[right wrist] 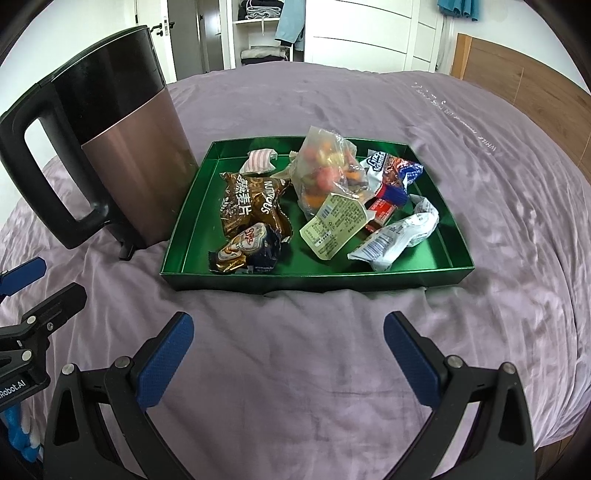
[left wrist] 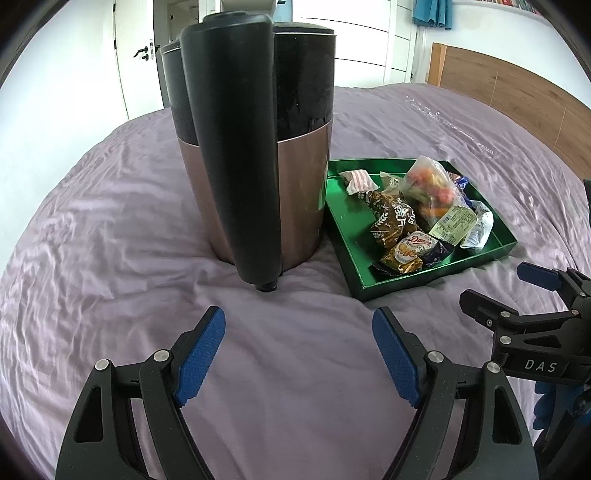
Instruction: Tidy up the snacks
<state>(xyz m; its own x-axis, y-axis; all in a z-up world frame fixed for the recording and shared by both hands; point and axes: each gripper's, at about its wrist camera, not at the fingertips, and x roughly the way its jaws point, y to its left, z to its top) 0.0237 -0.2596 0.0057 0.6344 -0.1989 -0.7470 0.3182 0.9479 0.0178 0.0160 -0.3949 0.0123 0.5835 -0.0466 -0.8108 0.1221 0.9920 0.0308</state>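
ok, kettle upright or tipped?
Upright: the kettle stands on its base on the bedsheet, left of the green tray.

This is a bedroom in a home. A bed (right wrist: 332, 350) with a wrinkled lilac sheet fills most of both views, and a wooden headboard (right wrist: 524, 81) stands at its far right. Beyond the bed, on the far side, an open wardrobe (right wrist: 258, 33) shows shelves of folded clothes, with white closet doors (right wrist: 369, 37) just right of it. A blue garment (right wrist: 291, 22) hangs at the wardrobe's edge. At the far left is a white door (left wrist: 136, 51) with a dark handle.
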